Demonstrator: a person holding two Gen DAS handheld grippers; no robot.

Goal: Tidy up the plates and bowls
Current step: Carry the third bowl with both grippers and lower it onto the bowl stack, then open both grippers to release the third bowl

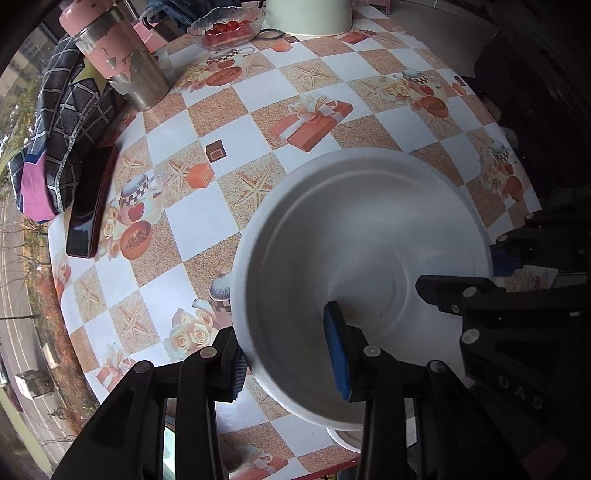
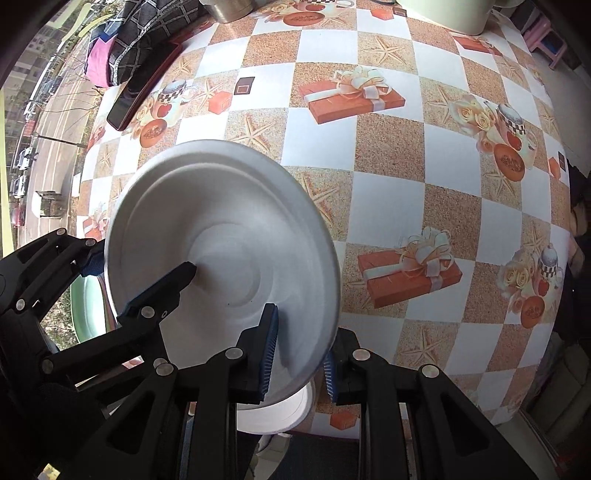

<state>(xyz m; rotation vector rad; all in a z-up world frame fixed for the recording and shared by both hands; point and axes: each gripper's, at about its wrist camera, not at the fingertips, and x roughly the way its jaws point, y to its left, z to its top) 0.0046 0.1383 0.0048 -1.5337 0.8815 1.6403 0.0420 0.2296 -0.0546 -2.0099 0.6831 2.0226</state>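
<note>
A white paper plate is held tilted above the table's near edge; it also shows in the right wrist view. My left gripper straddles its left rim, one blue pad inside the plate, one outside. My right gripper straddles the opposite rim the same way. Neither pad pair visibly presses the rim. A second white dish lies under the plate at the table edge, also seen in the left wrist view. A green bowl sits below the table edge at left.
The table has a checkered cloth. A phone, a quilted bag, a pink metal flask, a glass bowl of tomatoes and a pale round container stand along its far and left sides.
</note>
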